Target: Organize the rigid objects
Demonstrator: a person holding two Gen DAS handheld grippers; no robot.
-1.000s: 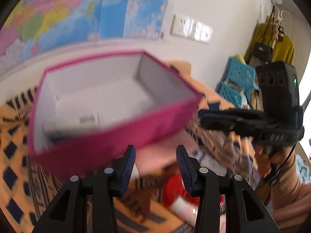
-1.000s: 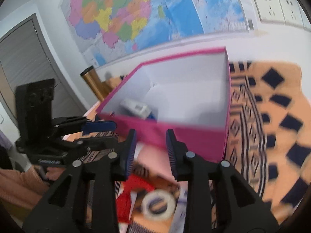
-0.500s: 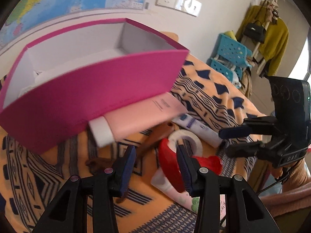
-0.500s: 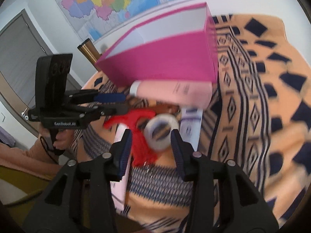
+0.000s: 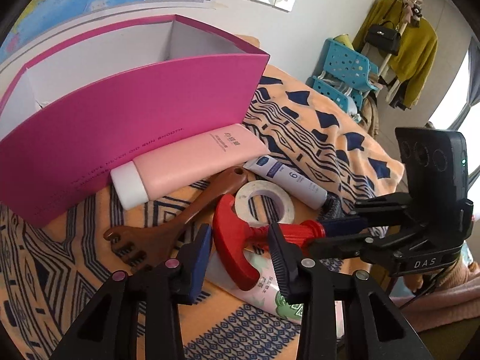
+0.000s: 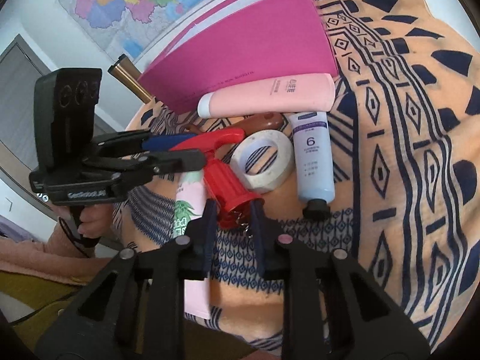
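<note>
A red T-handled tool (image 5: 237, 240) (image 6: 228, 177) lies on the orange patterned cloth among a tape roll (image 5: 264, 201) (image 6: 264, 162), a pink tube (image 5: 192, 162) (image 6: 267, 96), a pale blue tube (image 5: 288, 180) (image 6: 313, 153), a brown wooden back scratcher (image 5: 180, 216) and a flat pink pouch (image 5: 270, 288) (image 6: 187, 204). My left gripper (image 5: 240, 258) is open, its pads either side of the red T-handle. My right gripper (image 6: 232, 228) is open around the tool's ribbed end. The magenta box (image 5: 126, 120) (image 6: 240, 48) stands behind.
The cloth-covered table drops off at its front and right edges. Blue plastic crates (image 5: 345, 75) and a coat rack with a yellow garment (image 5: 411, 39) stand beyond the table. A wall map (image 6: 135, 3) hangs behind the box.
Both grippers have dropped from the box down to the pile of objects. They have closed in on the red tool from opposite ends.
</note>
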